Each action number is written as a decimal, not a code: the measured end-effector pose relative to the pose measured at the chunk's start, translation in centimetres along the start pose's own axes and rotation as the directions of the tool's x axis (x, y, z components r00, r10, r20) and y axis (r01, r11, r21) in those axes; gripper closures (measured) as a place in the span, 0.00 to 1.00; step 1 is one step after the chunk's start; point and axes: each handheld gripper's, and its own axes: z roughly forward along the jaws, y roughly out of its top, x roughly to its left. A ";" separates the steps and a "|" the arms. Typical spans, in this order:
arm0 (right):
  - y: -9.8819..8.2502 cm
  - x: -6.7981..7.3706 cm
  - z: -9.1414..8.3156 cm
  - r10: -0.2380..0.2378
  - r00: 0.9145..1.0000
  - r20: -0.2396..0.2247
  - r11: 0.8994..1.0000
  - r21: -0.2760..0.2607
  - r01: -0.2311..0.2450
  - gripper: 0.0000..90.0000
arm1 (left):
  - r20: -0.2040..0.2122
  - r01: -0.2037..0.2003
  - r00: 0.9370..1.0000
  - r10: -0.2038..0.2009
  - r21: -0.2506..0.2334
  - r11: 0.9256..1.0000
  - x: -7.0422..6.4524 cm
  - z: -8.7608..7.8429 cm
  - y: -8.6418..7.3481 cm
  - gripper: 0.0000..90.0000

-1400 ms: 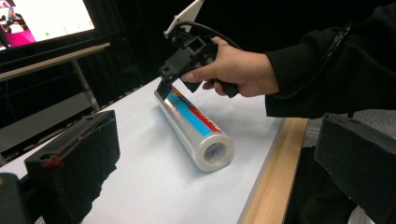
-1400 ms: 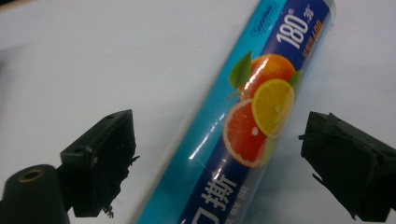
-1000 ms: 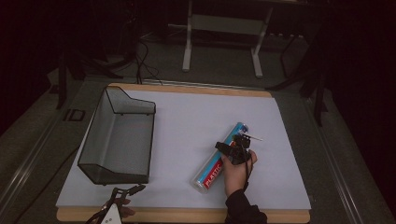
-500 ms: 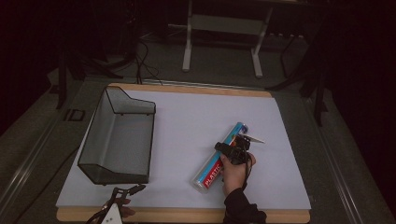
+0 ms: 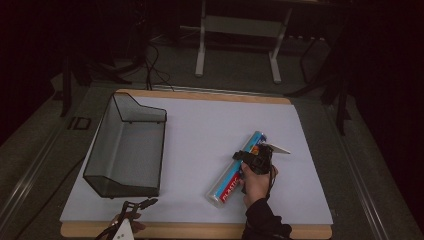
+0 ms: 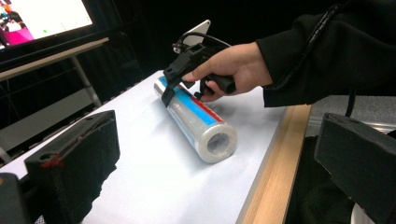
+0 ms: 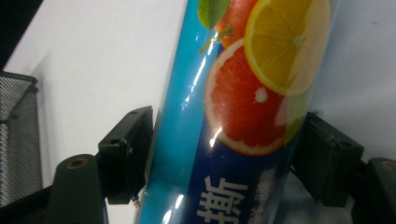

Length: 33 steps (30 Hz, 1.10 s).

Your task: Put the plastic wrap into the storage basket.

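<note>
A roll of plastic wrap [image 5: 227,186] with a blue fruit-printed label lies slantwise on the white table top, right of centre. My right gripper [image 5: 248,156] reaches down over its far half. Its jaws have just been closing, and in the right gripper view both pads [image 7: 128,154] press the sides of the roll [image 7: 233,116]. The left gripper view shows that hand and gripper [image 6: 169,91] over the roll [image 6: 196,119]. My left gripper [image 5: 145,203] rests at the table's near left edge, jaws wide apart [image 6: 219,140] with nothing gripped.
A black wire-mesh basket [image 5: 125,150] stands on the left part of the white sheet [image 5: 200,125], also seen in the right gripper view as the basket [image 7: 16,140]. A wooden edge [image 5: 200,231] runs along the near side. Stand legs and cables are beyond the table.
The right gripper has sunk slightly onto the roll and its jaws have come in around it. The left gripper and the basket have stayed put.
</note>
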 end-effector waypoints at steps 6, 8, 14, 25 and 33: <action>0.7 -0.7 -0.2 0.066 0.996 -0.053 0.997 0.044 -0.064 0.33 | -0.003 -0.001 1.000 0.001 0.002 1.000 0.0 0.0 0.0 0.01; 0.7 -0.8 -0.1 0.081 0.994 -0.074 0.996 0.053 -0.077 0.34 | -0.002 0.000 1.000 0.000 0.002 1.000 0.1 0.0 0.0 0.01; 0.3 0.6 -0.3 0.013 0.991 -0.131 0.998 0.059 -0.006 0.35 | -0.003 0.002 1.000 -0.002 -0.001 1.000 0.1 0.0 -0.1 0.01; -0.3 3.8 -1.1 -0.135 0.959 -0.248 0.986 0.059 0.154 0.35 | -0.001 -0.001 1.000 0.001 0.003 1.000 0.1 0.0 -0.1 0.01; -0.1 5.7 -2.3 -0.217 0.932 -0.292 0.973 0.013 0.231 0.36 | -0.001 -0.002 1.000 0.002 0.004 1.000 0.1 0.0 -0.1 0.01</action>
